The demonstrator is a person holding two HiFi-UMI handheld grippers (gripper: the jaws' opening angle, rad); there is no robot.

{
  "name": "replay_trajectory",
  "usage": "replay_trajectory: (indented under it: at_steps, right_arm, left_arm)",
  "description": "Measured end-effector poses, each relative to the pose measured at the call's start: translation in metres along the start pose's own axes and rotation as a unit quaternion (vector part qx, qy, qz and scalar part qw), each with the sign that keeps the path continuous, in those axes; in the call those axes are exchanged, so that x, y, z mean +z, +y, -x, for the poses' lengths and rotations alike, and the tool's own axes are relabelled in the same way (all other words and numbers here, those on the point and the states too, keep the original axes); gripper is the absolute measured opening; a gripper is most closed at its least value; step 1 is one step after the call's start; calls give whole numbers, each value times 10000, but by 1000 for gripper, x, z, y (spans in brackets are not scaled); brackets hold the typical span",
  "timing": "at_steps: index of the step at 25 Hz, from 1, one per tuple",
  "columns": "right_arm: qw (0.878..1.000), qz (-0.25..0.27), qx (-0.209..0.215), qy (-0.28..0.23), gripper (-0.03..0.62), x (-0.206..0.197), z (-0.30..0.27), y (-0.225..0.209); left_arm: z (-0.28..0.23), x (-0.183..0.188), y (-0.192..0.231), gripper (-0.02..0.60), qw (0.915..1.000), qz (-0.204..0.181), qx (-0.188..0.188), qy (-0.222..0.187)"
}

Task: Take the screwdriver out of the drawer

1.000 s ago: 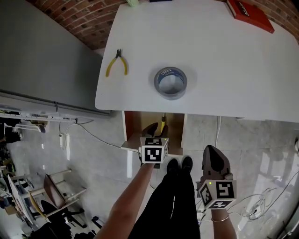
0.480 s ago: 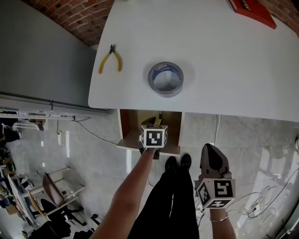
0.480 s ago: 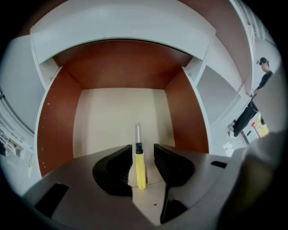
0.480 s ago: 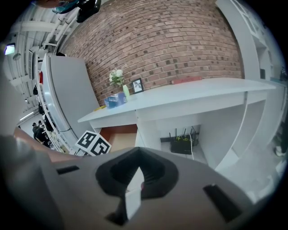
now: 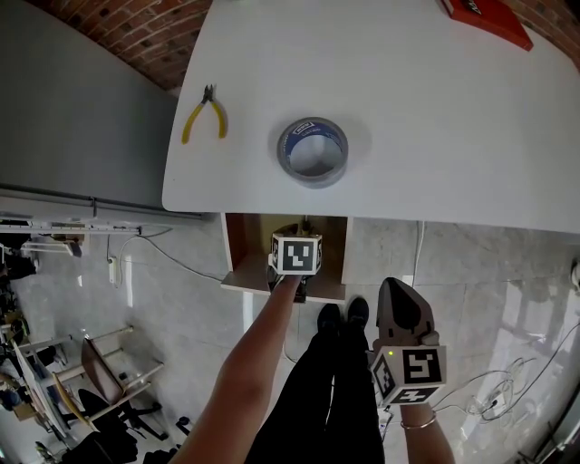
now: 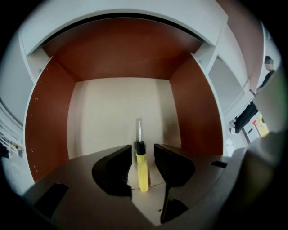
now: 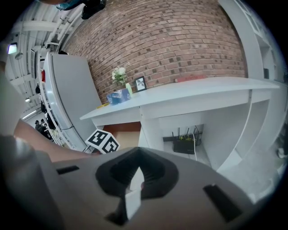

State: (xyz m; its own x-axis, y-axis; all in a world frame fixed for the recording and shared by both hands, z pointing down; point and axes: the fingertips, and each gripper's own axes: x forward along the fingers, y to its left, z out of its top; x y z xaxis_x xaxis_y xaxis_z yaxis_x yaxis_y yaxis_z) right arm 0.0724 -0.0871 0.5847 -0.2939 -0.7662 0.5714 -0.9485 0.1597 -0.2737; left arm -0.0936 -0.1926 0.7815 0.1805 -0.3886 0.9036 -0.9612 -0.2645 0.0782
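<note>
A screwdriver (image 6: 142, 172) with a yellow handle, black collar and thin metal shaft lies on the pale floor of the open drawer (image 6: 54, 112), shaft pointing to the back. My left gripper (image 6: 142, 150) is inside the drawer, open, its two dark jaws on either side of the handle with a small gap each side. In the head view the left gripper (image 5: 295, 237) reaches into the drawer (image 5: 237, 249) under the white table and hides the screwdriver. My right gripper (image 5: 394, 288) hangs shut and empty beside the person's legs, apart from the drawer.
On the white table (image 5: 435, 136) lie yellow-handled pliers (image 5: 201, 116), a roll of grey tape (image 5: 313, 151) and a red book (image 5: 485, 20). A grey cabinet (image 5: 82, 100) stands at the left. The person's legs (image 5: 340, 381) are below the drawer. A router (image 7: 186, 144) sits under the table.
My left gripper has pushed forward, deeper into the drawer, over the screwdriver. The right gripper has stayed low by the legs, still shut.
</note>
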Motion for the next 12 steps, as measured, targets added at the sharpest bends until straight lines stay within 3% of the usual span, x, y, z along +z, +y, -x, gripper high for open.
replay_trajectory:
  at_steps: [12]
  right_arm:
    - [9999, -85, 30, 123, 2, -9, -4, 1]
  left_arm:
    - [-21, -17, 3, 128, 9984, -277, 105, 477]
